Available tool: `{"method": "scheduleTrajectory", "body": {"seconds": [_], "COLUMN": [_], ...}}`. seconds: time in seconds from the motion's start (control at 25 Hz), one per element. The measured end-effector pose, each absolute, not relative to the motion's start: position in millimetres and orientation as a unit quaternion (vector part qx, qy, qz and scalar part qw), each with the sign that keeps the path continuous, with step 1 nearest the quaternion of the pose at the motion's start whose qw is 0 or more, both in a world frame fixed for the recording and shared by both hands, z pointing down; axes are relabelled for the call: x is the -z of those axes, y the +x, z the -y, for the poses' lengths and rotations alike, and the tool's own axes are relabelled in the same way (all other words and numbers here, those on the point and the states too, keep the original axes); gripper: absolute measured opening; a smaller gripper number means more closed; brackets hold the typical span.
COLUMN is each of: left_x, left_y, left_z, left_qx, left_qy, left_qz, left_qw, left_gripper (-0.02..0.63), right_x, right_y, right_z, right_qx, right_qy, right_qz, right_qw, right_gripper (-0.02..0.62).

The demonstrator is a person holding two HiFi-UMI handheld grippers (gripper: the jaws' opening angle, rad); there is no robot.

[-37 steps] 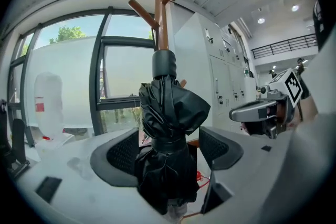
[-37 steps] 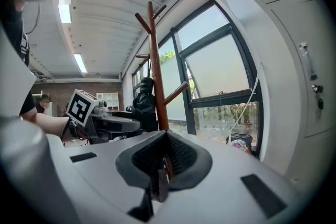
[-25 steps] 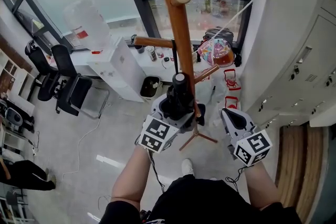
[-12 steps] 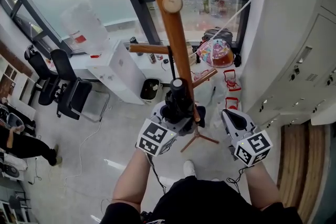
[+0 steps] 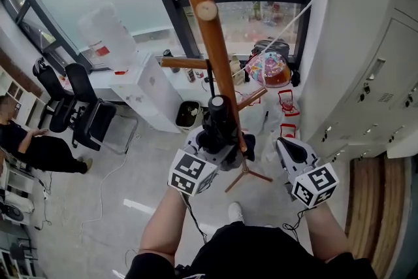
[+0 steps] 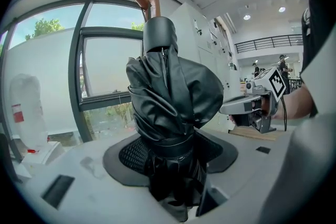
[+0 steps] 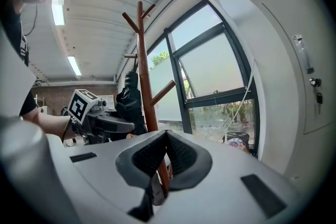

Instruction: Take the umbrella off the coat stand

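Head view puts the folded black umbrella (image 5: 219, 119) at mid-frame, upright against the wooden coat stand (image 5: 208, 29). It seems to hang by a thin strap from the side peg (image 5: 185, 63). In the left gripper view, the left gripper (image 6: 173, 157) has just been closing its jaws, and they now press on the umbrella's banded waist. The right gripper (image 7: 165, 149) waits at lower right of the head view, jaws together on nothing. The grasp looks made, the lift not yet begun. Next, I'd say, the strap must be raised and slid off the peg's free end, toward frame left, clear of the pole.
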State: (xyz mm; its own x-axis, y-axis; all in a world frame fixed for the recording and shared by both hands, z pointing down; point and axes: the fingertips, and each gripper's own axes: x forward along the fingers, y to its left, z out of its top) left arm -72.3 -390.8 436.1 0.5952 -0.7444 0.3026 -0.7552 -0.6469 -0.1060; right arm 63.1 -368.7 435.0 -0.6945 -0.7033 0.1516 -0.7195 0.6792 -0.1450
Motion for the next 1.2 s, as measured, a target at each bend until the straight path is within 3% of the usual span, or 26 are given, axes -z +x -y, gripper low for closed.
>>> {"method": "scheduleTrajectory", "body": {"seconds": [1.2], "left_x": [-360.2], "left_y": [-104.1], "left_z": [389.0], "left_qx": [-0.049], "left_qy": [0.859], "left_qz": [0.510], "left_qw": [0.011], "left_gripper": [0.249], "right_x": [-426.4], "right_y": [69.8], "right_z": [361.8], "right_qx": [-0.090], "right_qy": [0.374], "right_qz": [0.923], "right_qw": [0.032], "right_gripper": [0.054]}}
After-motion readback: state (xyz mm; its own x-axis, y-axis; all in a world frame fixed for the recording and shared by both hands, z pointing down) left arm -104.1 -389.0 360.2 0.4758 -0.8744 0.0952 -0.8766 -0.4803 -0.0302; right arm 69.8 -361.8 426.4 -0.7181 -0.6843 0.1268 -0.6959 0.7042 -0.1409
